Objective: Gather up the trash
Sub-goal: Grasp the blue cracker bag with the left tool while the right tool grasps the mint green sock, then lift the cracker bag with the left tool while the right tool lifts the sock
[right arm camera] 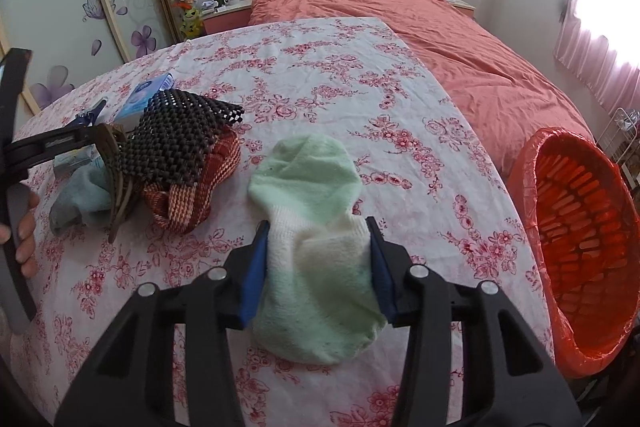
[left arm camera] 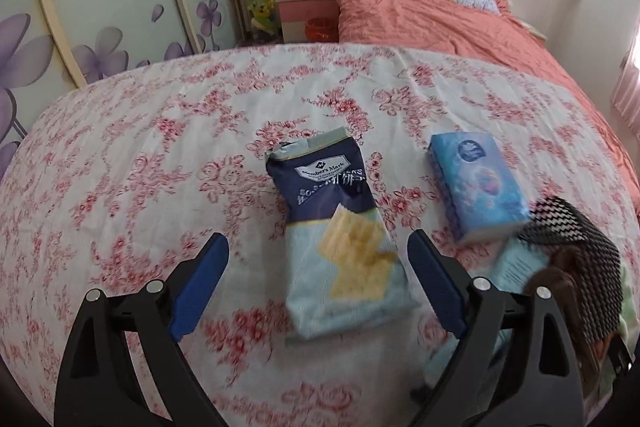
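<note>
The right gripper (right arm camera: 318,259) is squeezing the green sock (right arm camera: 316,227) beside the orange bin (right arm camera: 580,227); the left gripper (left arm camera: 318,263) is gaping wide around the cracker bag (left arm camera: 340,235), which may be slipping away.

pale green sock (right arm camera: 316,247), navy cracker bag (left arm camera: 340,227), red-lined basket (right arm camera: 580,227), pink-flowered cloth (left arm camera: 160,147).

You get soft daylight in both views. It comes from the curtain (right arm camera: 600,39) at the right edge of the right wrist view, where the window glows white and washes out. Shadows are faint. Your lenses bend everything: the floral cloth (left arm camera: 200,147) bulges like a ball, and the corners go black. The cracker packet (left arm camera: 340,239) looks smeared and blurry in the left wrist view.
</note>
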Demonstrator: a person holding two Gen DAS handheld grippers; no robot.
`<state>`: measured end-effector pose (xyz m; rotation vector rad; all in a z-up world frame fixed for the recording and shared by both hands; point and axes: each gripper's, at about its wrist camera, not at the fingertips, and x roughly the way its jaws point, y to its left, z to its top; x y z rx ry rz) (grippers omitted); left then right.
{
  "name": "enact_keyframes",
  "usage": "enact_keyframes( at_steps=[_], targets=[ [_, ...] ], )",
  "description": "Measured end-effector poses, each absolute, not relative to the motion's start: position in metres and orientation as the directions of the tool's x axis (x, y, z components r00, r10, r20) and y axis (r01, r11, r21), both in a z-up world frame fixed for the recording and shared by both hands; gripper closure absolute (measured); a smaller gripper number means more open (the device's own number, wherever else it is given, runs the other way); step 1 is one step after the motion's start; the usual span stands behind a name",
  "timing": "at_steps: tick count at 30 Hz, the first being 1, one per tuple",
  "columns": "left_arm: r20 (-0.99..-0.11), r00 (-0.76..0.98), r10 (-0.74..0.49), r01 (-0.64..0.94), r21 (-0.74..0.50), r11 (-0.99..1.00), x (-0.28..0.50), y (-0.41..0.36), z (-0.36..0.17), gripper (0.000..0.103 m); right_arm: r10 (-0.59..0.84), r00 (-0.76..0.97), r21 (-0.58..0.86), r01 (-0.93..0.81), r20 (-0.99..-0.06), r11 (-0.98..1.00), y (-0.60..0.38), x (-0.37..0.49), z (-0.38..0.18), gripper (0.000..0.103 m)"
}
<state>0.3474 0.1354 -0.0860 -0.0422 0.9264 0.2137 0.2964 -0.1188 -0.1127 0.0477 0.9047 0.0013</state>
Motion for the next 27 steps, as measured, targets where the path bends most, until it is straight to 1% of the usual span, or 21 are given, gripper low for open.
enact_keyframes(
  at_steps=[2,3,4,6,8,11,15,18,27],
  targets=[
    [-0.805,0.570,0.165,-0.209,0.051,0.976,0.351,0.138,-0.090,0.017,0.022,0.618,0.043,0.019,-0.786,0.999,-0.118,0.297,-0.113,0.057],
    [-0.803,0.574,0.160,-0.215,0.041,0.976,0.351,0.139,-0.090,0.023,0.022,0.618,0.043,0.019,-0.786,0.999,-0.118,0.297,-0.113,0.057],
    [-0.802,0.577,0.153,-0.220,0.028,0.975,0.350,0.143,-0.089,0.027,0.024,0.619,0.046,0.019,-0.785,0.999,-0.119,0.296,-0.113,0.057],
    [-0.803,0.579,0.143,-0.223,0.012,0.975,0.347,0.148,-0.087,0.041,0.028,0.619,0.051,0.020,-0.785,0.999,-0.120,0.296,-0.113,0.058],
    [-0.801,0.583,0.136,-0.210,0.013,0.978,0.342,0.150,-0.085,0.048,0.029,0.621,0.056,0.025,-0.783,0.998,-0.122,0.297,-0.113,0.061],
    [-0.800,0.588,0.119,-0.182,0.012,0.983,0.329,0.155,-0.085,0.048,0.031,0.623,0.067,0.034,-0.781,0.997,-0.124,0.296,-0.113,0.064],
    [-0.799,0.596,0.077,-0.136,-0.006,0.991,0.302,0.161,-0.085,0.048,0.027,0.623,0.063,0.035,-0.782,0.997,-0.125,0.297,-0.112,0.064],
    [-0.795,0.600,0.085,-0.127,0.010,0.992,0.289,0.162,-0.087,0.048,0.020,0.621,0.052,0.034,-0.784,0.998,-0.124,0.298,-0.112,0.063],
    [-0.784,0.610,0.112,-0.163,0.014,0.987,0.300,0.158,-0.087,0.046,0.016,0.620,0.046,0.033,-0.785,0.998,-0.122,0.298,-0.113,0.062]
  ],
)
